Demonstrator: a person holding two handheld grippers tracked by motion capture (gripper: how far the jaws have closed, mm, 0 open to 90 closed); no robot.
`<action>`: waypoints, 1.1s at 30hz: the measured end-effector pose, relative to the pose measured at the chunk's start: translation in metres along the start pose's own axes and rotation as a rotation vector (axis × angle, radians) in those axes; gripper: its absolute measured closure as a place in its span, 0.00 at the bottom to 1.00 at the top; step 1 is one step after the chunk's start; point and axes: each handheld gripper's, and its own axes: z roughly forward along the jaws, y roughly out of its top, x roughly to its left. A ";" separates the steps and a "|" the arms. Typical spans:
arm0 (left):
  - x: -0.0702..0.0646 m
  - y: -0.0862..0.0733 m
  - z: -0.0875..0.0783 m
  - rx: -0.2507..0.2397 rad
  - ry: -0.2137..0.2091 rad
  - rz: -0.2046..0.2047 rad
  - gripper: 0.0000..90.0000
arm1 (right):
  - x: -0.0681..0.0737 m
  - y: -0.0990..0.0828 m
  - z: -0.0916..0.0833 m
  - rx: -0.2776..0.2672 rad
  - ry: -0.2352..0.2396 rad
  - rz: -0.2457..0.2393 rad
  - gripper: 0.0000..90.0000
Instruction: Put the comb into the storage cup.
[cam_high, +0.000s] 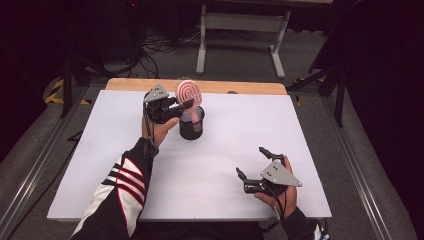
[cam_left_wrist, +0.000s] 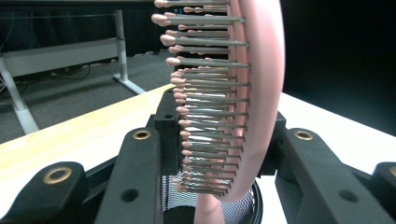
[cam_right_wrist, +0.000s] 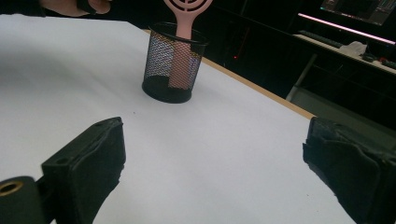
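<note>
My left gripper (cam_high: 181, 106) is pinching the pink hairbrush (cam_high: 188, 92) at the base of its head, jaws pressed against either side. The brush stands upright with its handle down inside the black mesh cup (cam_high: 192, 125), which sits toward the far middle of the white desk (cam_high: 100, 165). My right gripper (cam_high: 252, 162) rests well apart from the cup near the desk's near right edge, jaws spread wide with nothing between them.

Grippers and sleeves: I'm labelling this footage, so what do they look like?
Both are black two-jaw tools, each topped by a grey three-cornered plate: left claw, right claw. Brass-coloured rivets dot the jaw links. The left sleeve is black with red-and-white stripes; the right cuff is dark.
</note>
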 end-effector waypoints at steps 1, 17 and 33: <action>0.000 -0.001 0.001 -0.002 -0.001 -0.005 0.71 | 0.000 0.000 0.000 0.001 0.000 0.000 0.07; 0.009 -0.008 -0.007 -0.035 0.042 -0.067 0.58 | 0.001 -0.001 0.002 0.007 0.002 -0.001 0.07; 0.023 -0.008 -0.026 -0.042 0.097 -0.099 0.46 | 0.002 -0.001 0.003 0.019 0.005 -0.007 0.07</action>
